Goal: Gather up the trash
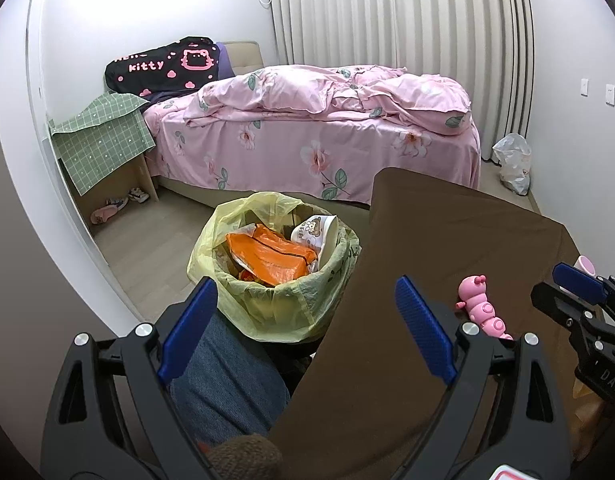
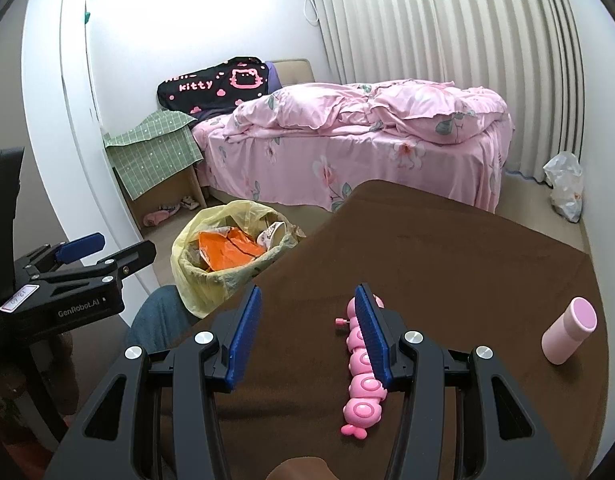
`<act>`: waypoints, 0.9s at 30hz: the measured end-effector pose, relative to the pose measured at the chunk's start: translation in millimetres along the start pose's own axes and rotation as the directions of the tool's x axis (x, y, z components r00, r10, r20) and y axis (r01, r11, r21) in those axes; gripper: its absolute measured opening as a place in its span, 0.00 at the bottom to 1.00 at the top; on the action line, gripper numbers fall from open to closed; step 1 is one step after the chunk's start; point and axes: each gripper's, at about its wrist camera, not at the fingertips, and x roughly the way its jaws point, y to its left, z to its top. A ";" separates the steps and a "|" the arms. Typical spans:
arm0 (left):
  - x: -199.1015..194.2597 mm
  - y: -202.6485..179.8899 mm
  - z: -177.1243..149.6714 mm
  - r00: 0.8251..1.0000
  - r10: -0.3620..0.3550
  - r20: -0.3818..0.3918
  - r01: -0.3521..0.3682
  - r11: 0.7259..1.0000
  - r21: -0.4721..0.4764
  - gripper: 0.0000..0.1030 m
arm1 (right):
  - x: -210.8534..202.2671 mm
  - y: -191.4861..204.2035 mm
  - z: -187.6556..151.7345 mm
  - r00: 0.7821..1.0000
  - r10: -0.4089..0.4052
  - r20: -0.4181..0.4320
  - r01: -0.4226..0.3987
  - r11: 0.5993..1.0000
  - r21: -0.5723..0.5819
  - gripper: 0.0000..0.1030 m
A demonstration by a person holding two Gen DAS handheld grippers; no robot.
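Note:
A bin lined with a yellow bag (image 1: pixel 267 312) (image 2: pixel 203 284) stands on the floor by the brown table (image 1: pixel 447 240) (image 2: pixel 447 248). Inside lie an orange wrapper (image 1: pixel 271 256) (image 2: pixel 227 248) and a white paper cup (image 1: pixel 315 232) (image 2: pixel 272 234). My left gripper (image 1: pixel 305 284) (image 2: pixel 123 242) hovers open over the bin's near rim and the table corner, with nothing between its fingers. My right gripper (image 2: pixel 307 292) (image 1: pixel 547 282) is open above the table and holds nothing. A pink caterpillar toy (image 2: pixel 363 384) (image 1: pixel 483 308) lies on the table under its right finger.
A pink cylinder (image 2: pixel 567 332) (image 1: pixel 585 266) lies at the table's right. A person's jeans-clad knee (image 1: pixel 227 376) (image 2: pixel 159 316) is beside the bin. Beyond are a pink bed (image 1: pixel 307 128), a green-covered stand (image 1: pixel 107 136), and a white plastic bag (image 1: pixel 513 164) (image 2: pixel 565 186) on the floor.

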 end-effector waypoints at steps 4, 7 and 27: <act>-0.3 1.3 0.5 1.000 -0.007 0.004 0.007 1.000 0.001 0.84 | -5.7 4.5 -0.5 1.000 -0.019 0.012 0.019 1.000 -0.005 0.45; -1.1 2.0 0.4 1.000 -0.012 0.008 0.012 1.000 -0.001 0.84 | -7.7 5.9 -1.8 1.000 -0.019 0.009 0.019 1.000 -0.002 0.45; -4.1 1.0 0.5 1.000 -0.028 0.005 0.028 1.000 0.004 0.84 | -16.4 9.1 -3.1 0.999 -0.044 0.018 0.044 0.999 0.001 0.45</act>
